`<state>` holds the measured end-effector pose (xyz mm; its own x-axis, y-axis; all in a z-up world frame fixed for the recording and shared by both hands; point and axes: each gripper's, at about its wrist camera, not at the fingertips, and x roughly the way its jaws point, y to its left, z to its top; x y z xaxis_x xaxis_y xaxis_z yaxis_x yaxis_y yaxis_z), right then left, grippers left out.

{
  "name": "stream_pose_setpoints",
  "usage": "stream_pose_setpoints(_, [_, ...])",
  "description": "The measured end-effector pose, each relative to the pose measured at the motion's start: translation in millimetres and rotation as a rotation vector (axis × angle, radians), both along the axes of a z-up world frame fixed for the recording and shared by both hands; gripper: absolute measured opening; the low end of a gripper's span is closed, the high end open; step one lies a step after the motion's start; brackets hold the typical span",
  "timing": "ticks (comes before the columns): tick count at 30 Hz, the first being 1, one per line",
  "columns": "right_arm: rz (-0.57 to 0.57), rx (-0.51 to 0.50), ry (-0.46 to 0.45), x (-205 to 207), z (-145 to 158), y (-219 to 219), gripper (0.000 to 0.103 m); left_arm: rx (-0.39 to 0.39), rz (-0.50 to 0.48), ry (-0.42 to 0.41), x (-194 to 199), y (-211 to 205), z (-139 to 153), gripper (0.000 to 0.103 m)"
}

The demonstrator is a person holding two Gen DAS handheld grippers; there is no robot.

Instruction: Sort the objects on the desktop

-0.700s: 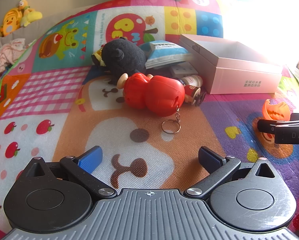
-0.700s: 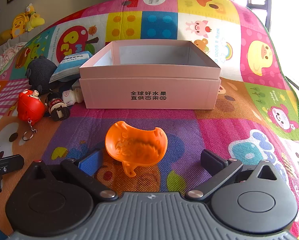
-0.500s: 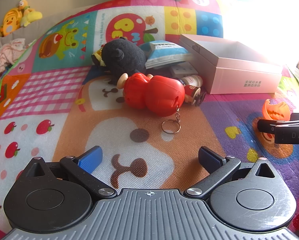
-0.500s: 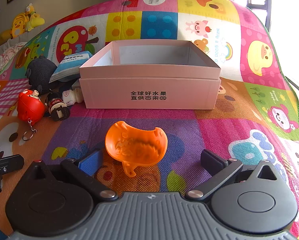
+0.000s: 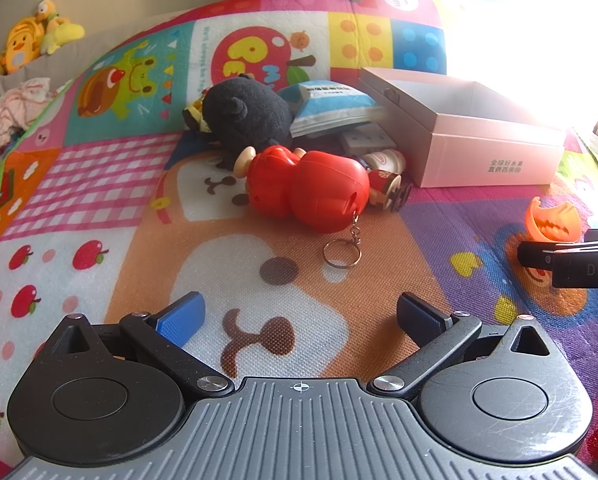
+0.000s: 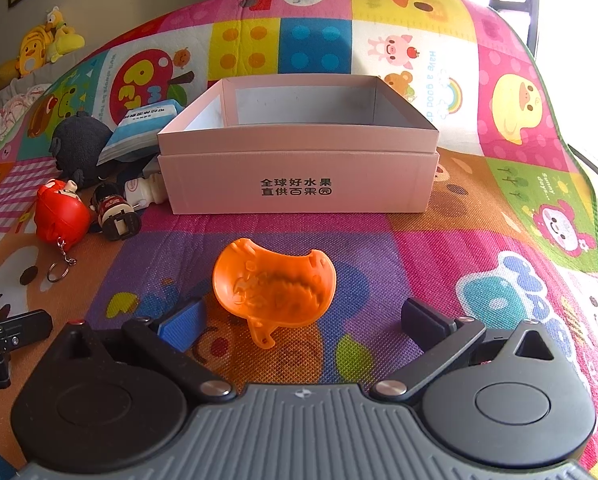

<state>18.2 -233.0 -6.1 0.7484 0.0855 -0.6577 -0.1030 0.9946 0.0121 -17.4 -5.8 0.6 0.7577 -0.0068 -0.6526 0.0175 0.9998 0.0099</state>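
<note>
Both claws (image 5: 299, 316) (image 6: 301, 322) wide apart, same as before.

Home playroom — cartoon play mat (image 6: 499, 240), plush toys (image 5: 23, 46)

orange pumpkin shell (image 6: 274, 288) before pink box (image 6: 297, 172)

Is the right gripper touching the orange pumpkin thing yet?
Apart. In the right wrist view the right gripper stands open, and mat shows between each finger pad and the orange pumpkin shell, which lies on the play mat.
</note>
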Motion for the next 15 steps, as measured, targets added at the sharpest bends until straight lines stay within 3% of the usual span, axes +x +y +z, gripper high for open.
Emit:
stream_pose_setpoints(10, [-0.071, -0.015, 0.068, 6.2, 2.7, 8.7, 0.103, 0.028, -0.002, 0.016, 4.5, -2.4, 0.7, 0.103])
stream_pose_setpoints(15, [0.001, 0.015, 0.103, 3.3, 8.5, 2.6, 0.103, 0.009, -0.021, 0.03, 6.3, 1.6, 1.0, 0.103])
